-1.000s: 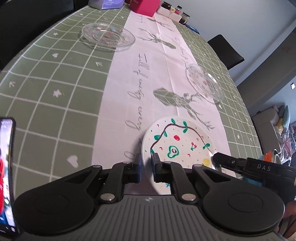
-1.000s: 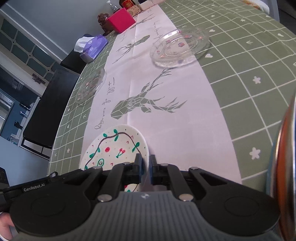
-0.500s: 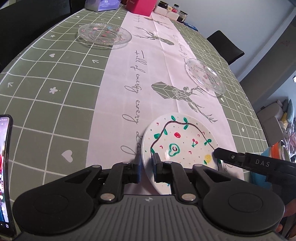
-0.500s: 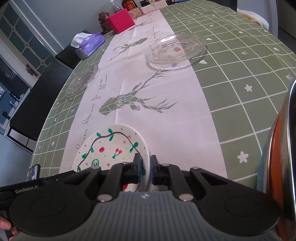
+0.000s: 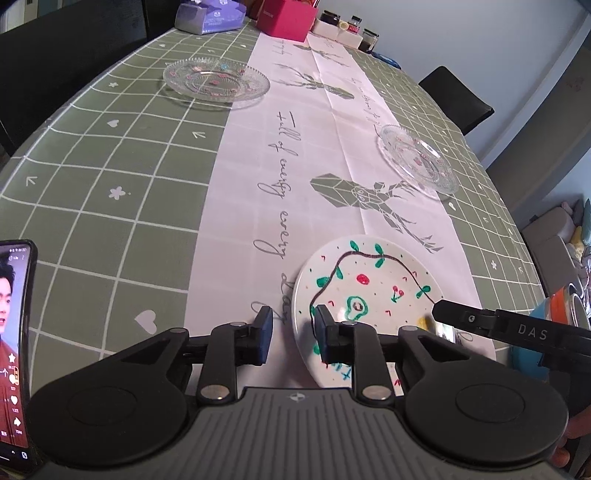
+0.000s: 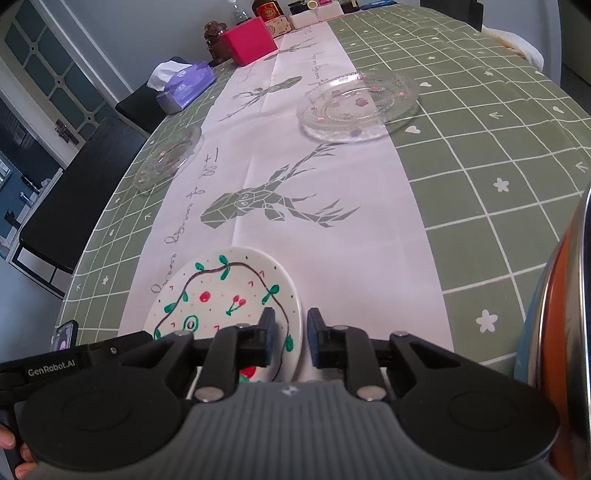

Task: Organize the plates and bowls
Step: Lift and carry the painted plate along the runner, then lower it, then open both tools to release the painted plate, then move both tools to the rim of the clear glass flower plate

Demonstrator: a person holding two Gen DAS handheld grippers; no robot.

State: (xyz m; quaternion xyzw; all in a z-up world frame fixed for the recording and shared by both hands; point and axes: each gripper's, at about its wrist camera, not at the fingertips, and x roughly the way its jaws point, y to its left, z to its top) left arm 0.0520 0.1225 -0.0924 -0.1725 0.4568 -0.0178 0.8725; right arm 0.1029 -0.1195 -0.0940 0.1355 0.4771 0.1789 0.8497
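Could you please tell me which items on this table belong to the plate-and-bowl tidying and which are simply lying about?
Job: painted plate, two glass plates, left tool, right tool.

Lying about: phone, tissue pack, pink box, jars.

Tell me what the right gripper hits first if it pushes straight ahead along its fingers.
Probably nothing soon: the right gripper straddles the painted plate's right rim, and beyond lies bare white runner. Farther on, the glass plate sits roughly in line, though depth is unclear.

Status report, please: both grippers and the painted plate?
Left gripper open, right gripper open, each straddling the rim. Painted plate flat on runner. Nothing in the way.
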